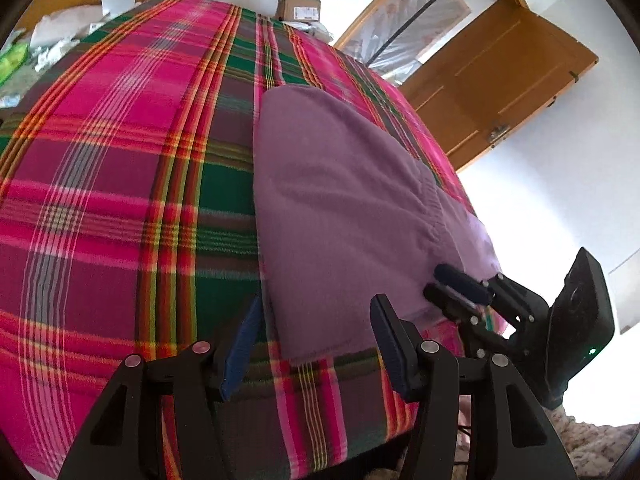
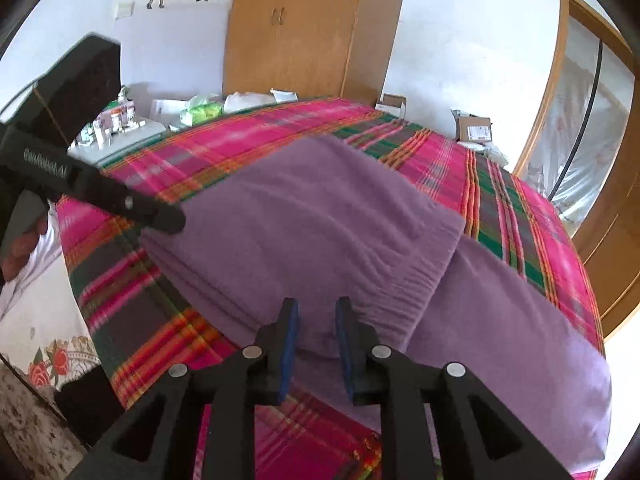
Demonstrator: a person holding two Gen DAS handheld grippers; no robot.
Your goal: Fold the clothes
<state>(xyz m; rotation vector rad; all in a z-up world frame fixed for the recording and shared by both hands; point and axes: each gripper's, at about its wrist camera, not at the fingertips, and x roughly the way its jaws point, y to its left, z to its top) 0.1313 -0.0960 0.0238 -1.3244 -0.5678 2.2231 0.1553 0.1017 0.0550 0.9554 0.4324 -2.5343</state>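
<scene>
Right wrist, wardrobe (image 2: 292, 28) (unseen left), purple garment (image 2: 320, 220)

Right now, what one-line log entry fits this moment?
stage: mid-fold | purple garment: partly folded on plaid blanket | left gripper: open at near edge | right gripper: open, straddling near edge

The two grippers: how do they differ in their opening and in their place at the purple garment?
The left gripper is wide open at the near left corner of the purple garment; the right gripper is narrower, though a gap shows. The left gripper spans the corner, one finger over the plaid blanket; the right gripper points at the ribbed hem. Both have blue pads, and neither grips cloth.
</scene>
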